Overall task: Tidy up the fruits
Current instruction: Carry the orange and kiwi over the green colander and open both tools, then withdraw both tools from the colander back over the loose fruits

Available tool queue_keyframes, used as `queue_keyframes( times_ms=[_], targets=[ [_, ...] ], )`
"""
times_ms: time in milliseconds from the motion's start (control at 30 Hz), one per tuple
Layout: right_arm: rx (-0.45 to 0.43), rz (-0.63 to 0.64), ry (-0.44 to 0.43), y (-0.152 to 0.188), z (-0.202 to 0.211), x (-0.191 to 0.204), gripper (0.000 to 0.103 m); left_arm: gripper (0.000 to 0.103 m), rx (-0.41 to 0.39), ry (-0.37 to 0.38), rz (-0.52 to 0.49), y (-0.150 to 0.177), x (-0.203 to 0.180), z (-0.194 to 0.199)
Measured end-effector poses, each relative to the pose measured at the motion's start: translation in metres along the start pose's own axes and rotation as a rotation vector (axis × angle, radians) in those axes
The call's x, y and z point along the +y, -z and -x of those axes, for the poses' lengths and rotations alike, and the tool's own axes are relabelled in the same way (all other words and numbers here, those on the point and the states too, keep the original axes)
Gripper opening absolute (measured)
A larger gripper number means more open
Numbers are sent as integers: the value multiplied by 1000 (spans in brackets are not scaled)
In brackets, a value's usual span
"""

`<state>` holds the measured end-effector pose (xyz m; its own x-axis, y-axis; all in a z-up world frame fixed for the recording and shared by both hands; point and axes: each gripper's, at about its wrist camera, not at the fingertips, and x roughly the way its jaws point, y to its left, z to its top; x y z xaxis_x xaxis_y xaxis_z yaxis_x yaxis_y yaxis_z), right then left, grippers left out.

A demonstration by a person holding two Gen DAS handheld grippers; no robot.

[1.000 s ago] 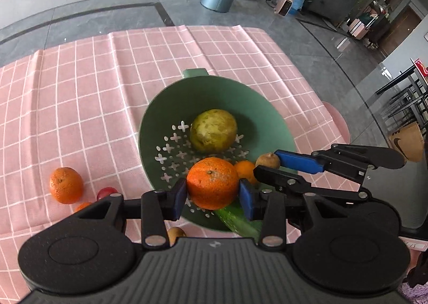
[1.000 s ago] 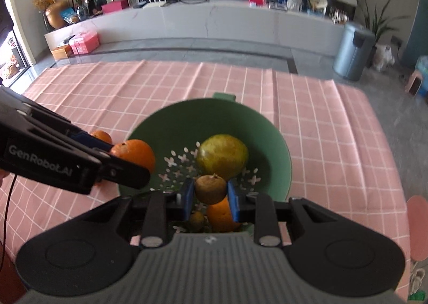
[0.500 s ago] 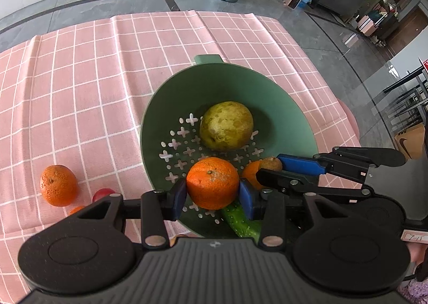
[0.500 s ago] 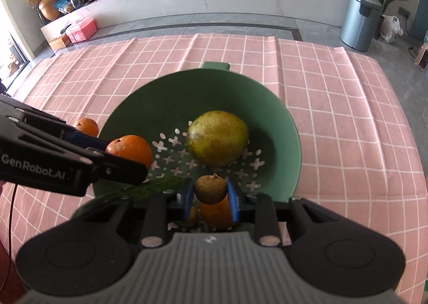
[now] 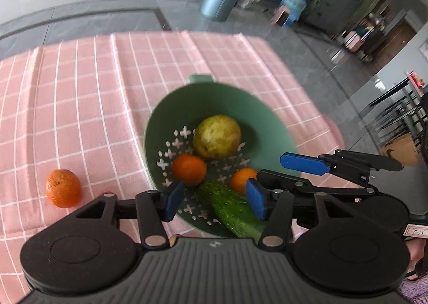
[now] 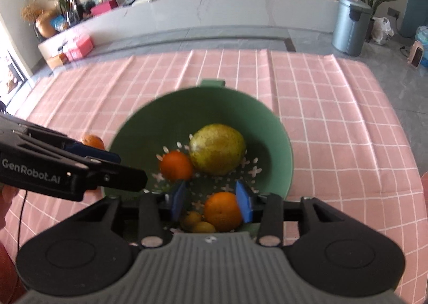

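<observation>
Both tools are hovering over the near rim of the green colander, which is sitting on the pink checked cloth of the counter, with open cloth lying left and beyond. The left tool has just been opening, nothing gripped. The right tool has also been opening, empty. Inside are lying a pear, two oranges and a cucumber, its long axis running toward the near rim. Another orange is sitting on the cloth.
</observation>
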<state>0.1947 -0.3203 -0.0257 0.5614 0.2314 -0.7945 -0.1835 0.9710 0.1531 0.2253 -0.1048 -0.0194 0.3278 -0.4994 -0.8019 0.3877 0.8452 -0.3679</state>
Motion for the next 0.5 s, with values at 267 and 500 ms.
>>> queue_keyframes(
  times_ms=[267,500],
  targets=[
    [-228,31,19,20,60,42,39,63,-135,-76,-86,14,7,63],
    [-324,14,22,54,86,81,39,61,-183,-210,-142,39,25,91]
  ],
)
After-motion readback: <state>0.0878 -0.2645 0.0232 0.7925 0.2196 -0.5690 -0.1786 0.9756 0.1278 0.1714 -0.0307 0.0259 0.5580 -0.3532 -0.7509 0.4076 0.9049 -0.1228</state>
